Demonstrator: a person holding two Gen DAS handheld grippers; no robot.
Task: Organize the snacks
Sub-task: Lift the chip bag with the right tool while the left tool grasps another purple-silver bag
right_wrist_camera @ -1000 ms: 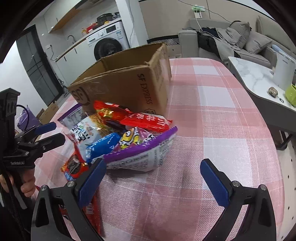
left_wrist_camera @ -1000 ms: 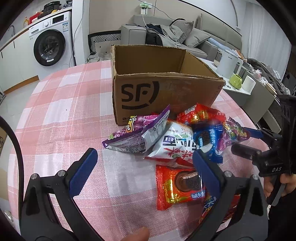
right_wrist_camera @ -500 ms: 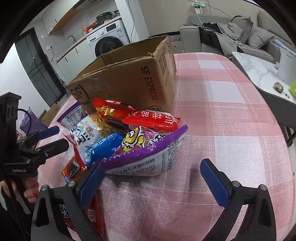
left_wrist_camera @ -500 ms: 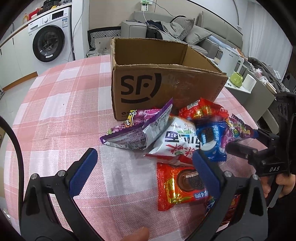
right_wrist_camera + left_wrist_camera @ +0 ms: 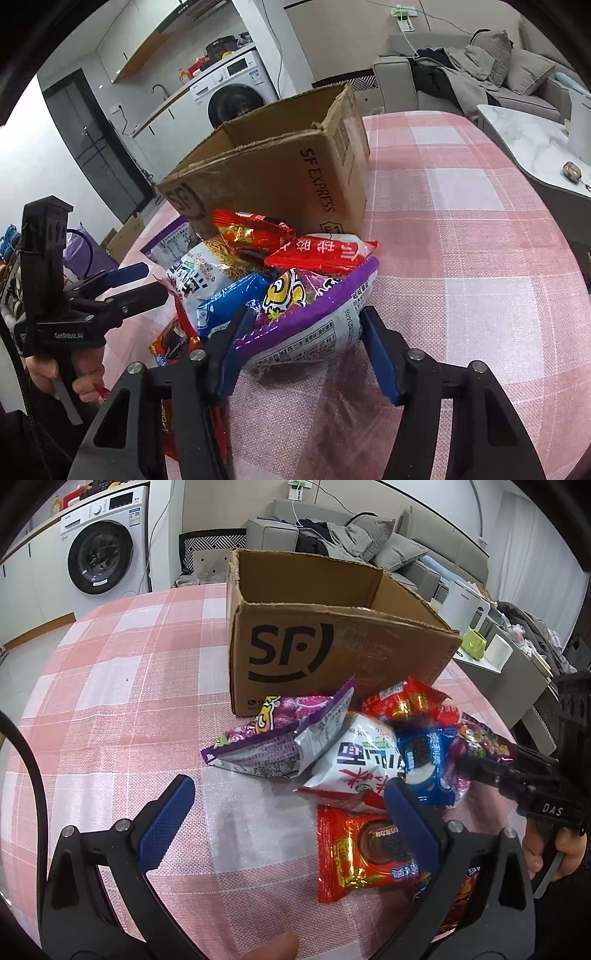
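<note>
While your left gripper [image 5: 284, 808] hangs spread wide, your right gripper [image 5: 303, 341], wide apart a moment ago, is closing around the purple bag [image 5: 314, 314], readying it for the box [image 5: 280, 177].

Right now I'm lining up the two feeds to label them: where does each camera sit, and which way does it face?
Left wrist: on the left gripper, angled down at the snack pile and SF cardboard box; its open blue pads and a fingertip show.
Right wrist: on the right gripper, looking from the pile's other side; its jaws are closing on the purple snack bag.
Shared: box, pile, checked tablecloth; each view catches the other gripper.
</note>
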